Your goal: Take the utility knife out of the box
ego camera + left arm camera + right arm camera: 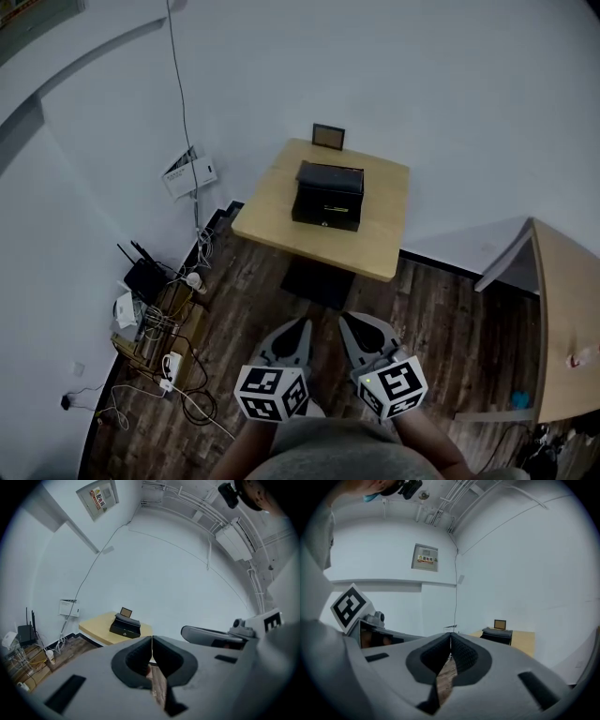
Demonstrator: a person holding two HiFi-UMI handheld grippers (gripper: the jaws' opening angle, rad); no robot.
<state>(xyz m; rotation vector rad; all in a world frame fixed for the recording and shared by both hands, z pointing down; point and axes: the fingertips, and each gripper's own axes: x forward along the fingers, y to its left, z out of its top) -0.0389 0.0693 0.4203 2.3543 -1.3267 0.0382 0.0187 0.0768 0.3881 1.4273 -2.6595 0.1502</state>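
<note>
Both shut: left tongs (pixel 304 322), right tongs (pixel 345 319) | box (pixel 327 195) inside table (pixel 270 217) edges

Each unit had a light grey moulded shell that tapered to two jaws, lined with black pads (pixel 136 660). Dark rectangular slots (pixel 65 693) were recessed into the shell on either side of the pads. The left gripper (pixel 302 322) and right gripper (pixel 346 318) each carried a white cube printed with black square markers. The left cube (pixel 272 392) and right cube (pixel 392 386) sat just ahead of the grey garment (pixel 328 455) worn by the person.
</note>
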